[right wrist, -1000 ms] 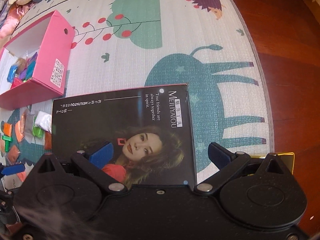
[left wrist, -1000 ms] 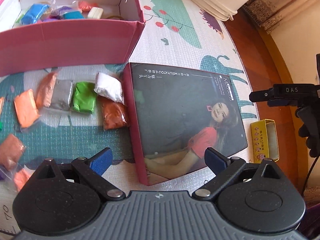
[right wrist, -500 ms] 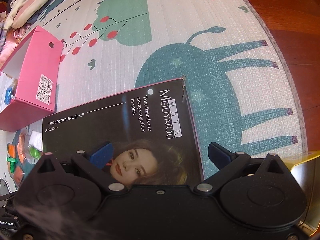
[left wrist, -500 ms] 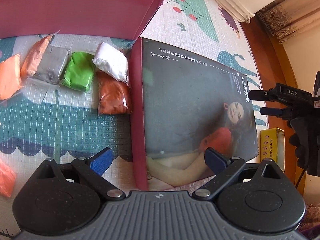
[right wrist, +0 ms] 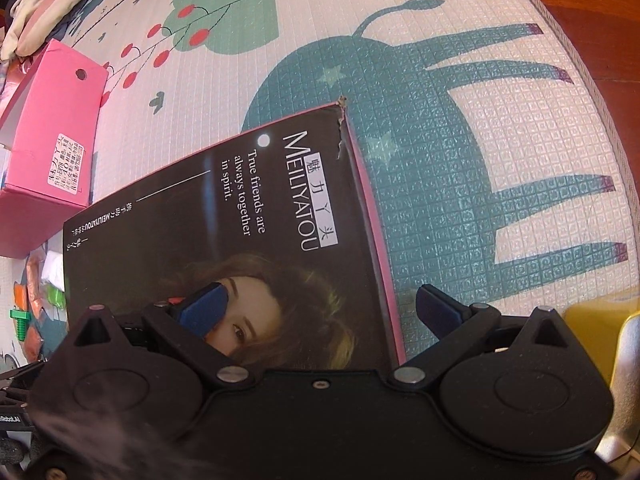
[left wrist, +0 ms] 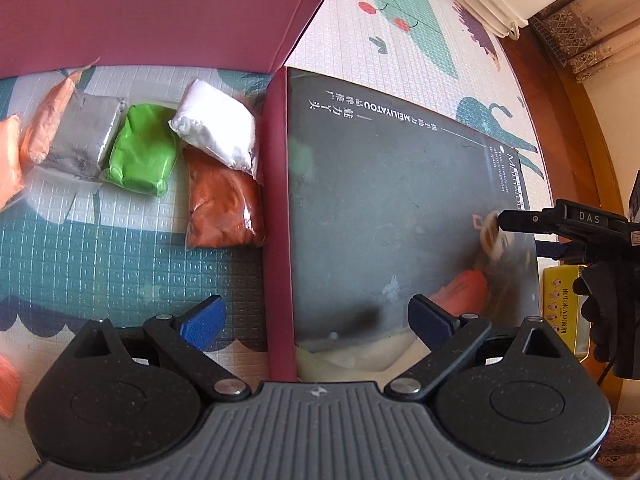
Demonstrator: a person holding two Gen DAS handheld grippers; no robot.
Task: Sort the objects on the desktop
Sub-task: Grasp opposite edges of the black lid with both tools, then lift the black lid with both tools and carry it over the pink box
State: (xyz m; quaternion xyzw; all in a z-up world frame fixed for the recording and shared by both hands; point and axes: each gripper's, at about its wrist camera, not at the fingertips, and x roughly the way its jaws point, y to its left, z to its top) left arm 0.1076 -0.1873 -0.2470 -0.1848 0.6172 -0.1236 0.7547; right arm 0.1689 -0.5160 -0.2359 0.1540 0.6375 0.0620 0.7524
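Note:
A flat black box lid printed with a woman's portrait (left wrist: pixel 392 208) lies on the play mat, with pink side walls; it also shows in the right wrist view (right wrist: pixel 224 240). My left gripper (left wrist: pixel 316 320) is open, its fingers straddling the lid's near left edge. My right gripper (right wrist: pixel 320 308) is open, straddling the lid's right edge; it shows in the left wrist view (left wrist: pixel 560 224) at the lid's far right. Clay packets lie left of the lid: white (left wrist: pixel 214 128), green (left wrist: pixel 142 148), red-brown (left wrist: pixel 224 204), grey (left wrist: pixel 86 136), orange (left wrist: pixel 44 120).
A pink open box (left wrist: pixel 160 8) stands behind the packets, also in the right wrist view (right wrist: pixel 52 136). A yellow tin (left wrist: pixel 564 312) sits right of the lid by the mat's edge. A green screw toy (right wrist: pixel 20 320) lies far left. Wooden floor borders the mat.
Both grippers have moved down and closer to the lid, which now fills more of both views. Their jaws stay open. The lid and packets have not moved.

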